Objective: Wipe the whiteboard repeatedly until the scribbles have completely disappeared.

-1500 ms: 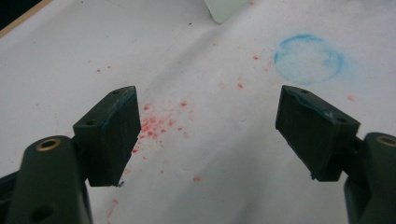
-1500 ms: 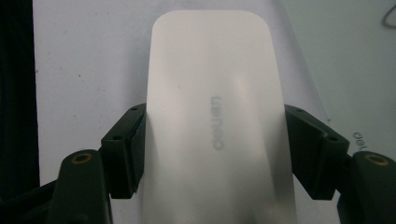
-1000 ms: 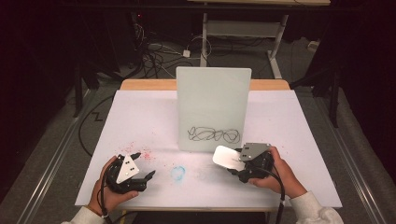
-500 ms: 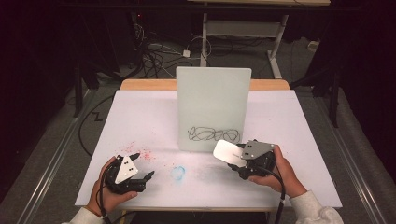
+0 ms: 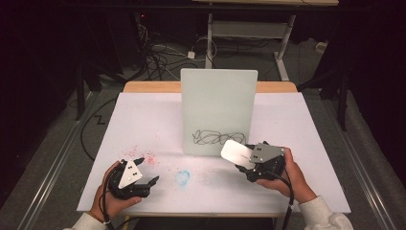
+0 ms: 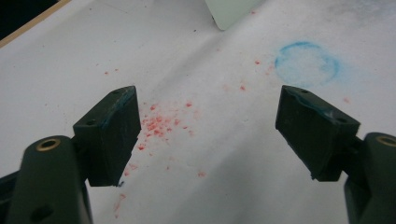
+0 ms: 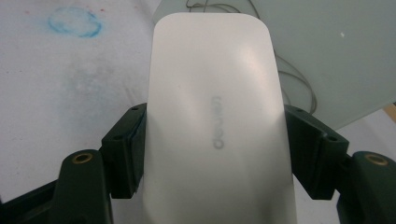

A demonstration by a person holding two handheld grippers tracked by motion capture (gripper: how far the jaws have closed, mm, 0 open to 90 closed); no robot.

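A pale upright whiteboard (image 5: pixel 219 110) stands mid-table with a black scribble (image 5: pixel 219 138) low on its face. My right gripper (image 5: pixel 249 160) is shut on a white eraser block (image 5: pixel 237 153) whose far end points at the board's lower right, just short of the scribble. In the right gripper view the eraser (image 7: pixel 217 121) sits between both jaws, with the board (image 7: pixel 322 51) behind it. My left gripper (image 5: pixel 143 173) rests open near the front left edge, over red specks (image 6: pixel 161 123), nothing between its pads (image 6: pixel 112 133).
White paper (image 5: pixel 143 124) covers the table. A blue ring stain (image 5: pixel 182 178) lies between the two grippers, also seen as a blue ring stain (image 6: pixel 306 63). Red specks (image 5: pixel 143 155) dot the paper left of it. Cables and table legs lie on the dark floor behind.
The right gripper with the eraser has drifted slightly up and left toward the board's scribble. The left gripper has stayed put.
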